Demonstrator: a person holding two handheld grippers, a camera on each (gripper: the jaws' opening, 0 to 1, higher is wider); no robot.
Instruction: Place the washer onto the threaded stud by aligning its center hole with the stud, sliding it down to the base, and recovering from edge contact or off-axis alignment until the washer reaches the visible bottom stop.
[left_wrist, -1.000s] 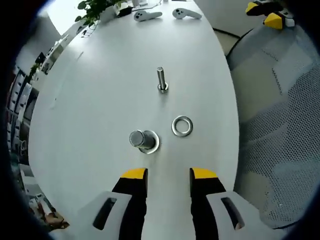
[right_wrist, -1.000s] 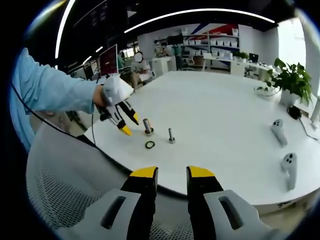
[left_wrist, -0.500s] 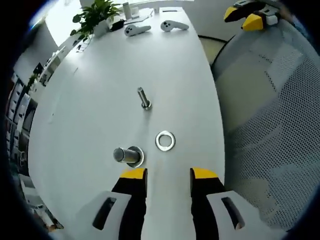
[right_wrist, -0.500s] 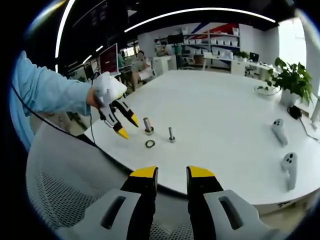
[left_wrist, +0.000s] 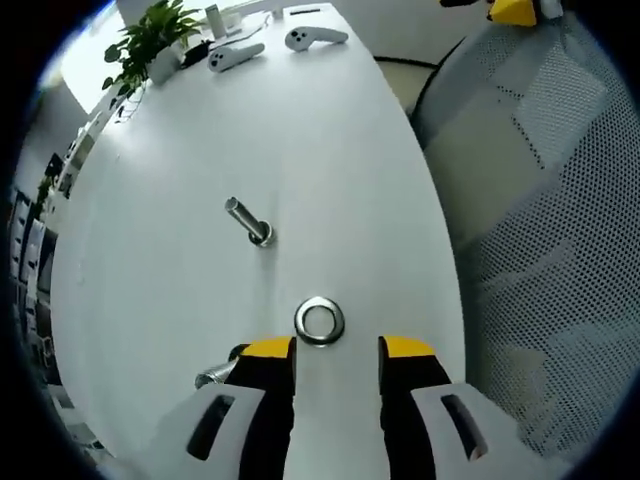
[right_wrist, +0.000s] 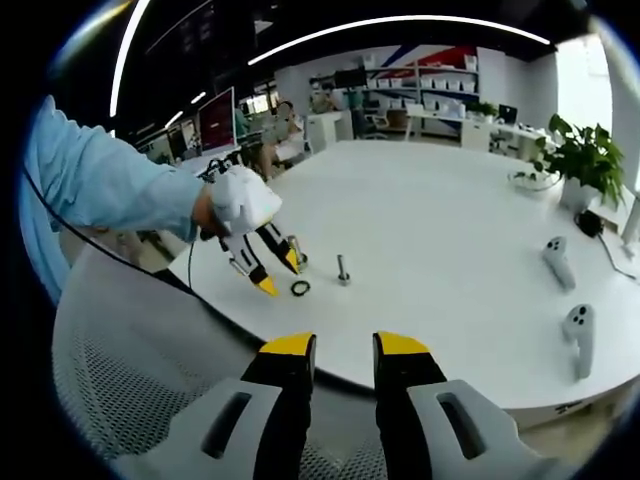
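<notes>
A steel washer lies flat on the white table, just ahead of my left gripper and between the lines of its open jaws. A thin threaded stud stands farther out. A thicker stud is partly hidden behind the left jaw. In the right gripper view the left gripper, held by a gloved hand, hovers open beside the washer, with the thin stud to its right. My right gripper is open and holds nothing, back off the table's near edge.
Two white controllers and a potted plant sit at the table's far end. A grey mesh chair stands along the table's edge, and its mesh lies under my right gripper. Shelves and desks fill the room behind.
My left gripper has come forward and down toward the washer, which now lies right at its fingertips; the thick stud has slipped behind the left jaw. The right gripper has stayed still.
</notes>
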